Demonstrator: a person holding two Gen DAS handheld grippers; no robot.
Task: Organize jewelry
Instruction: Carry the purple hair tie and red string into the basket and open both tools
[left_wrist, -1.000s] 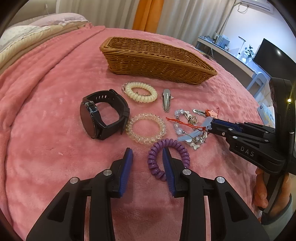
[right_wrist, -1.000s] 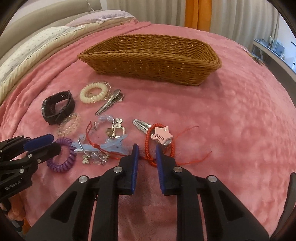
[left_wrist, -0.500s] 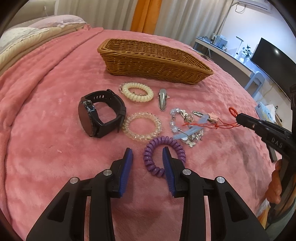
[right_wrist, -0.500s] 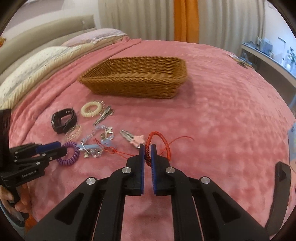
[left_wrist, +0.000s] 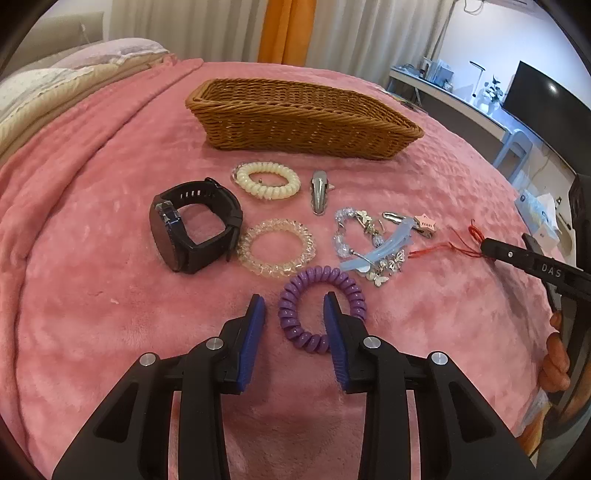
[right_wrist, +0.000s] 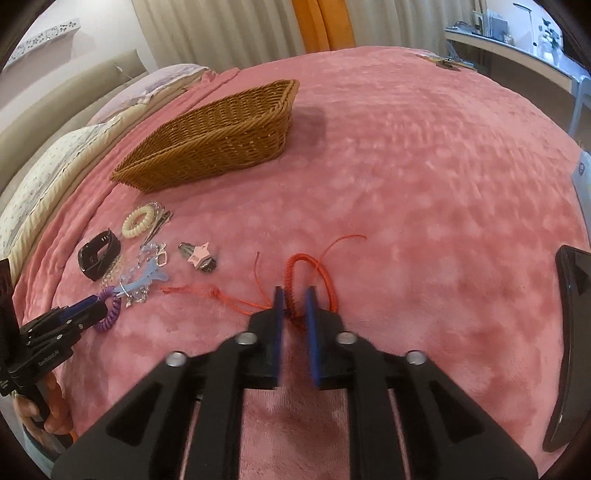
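Nearest, the right claw (right_wrist: 293, 295) is opening, its blue pads parting around the red cord bracelet (right_wrist: 325, 275), which lies slack between them on the pink bed (right_wrist: 424, 184), released. The left claw (left_wrist: 293, 301) stands part open astride one side of the purple coil (left_wrist: 321, 306), not pressing it. Beyond lie a clear coil (left_wrist: 275, 247), a black watch (left_wrist: 194, 227), a bead bracelet (left_wrist: 345, 236), a star clip (left_wrist: 424, 224) and a cream coil (left_wrist: 267, 180). Farthest, toward the bed's head, stands the basket (left_wrist: 299, 116).

Plush pink blanket (left_wrist: 92, 229); woven wicker basket (left_wrist: 295, 118); glossy plastic purple coil (left_wrist: 321, 299); seemingly braided red cord (right_wrist: 314, 273).
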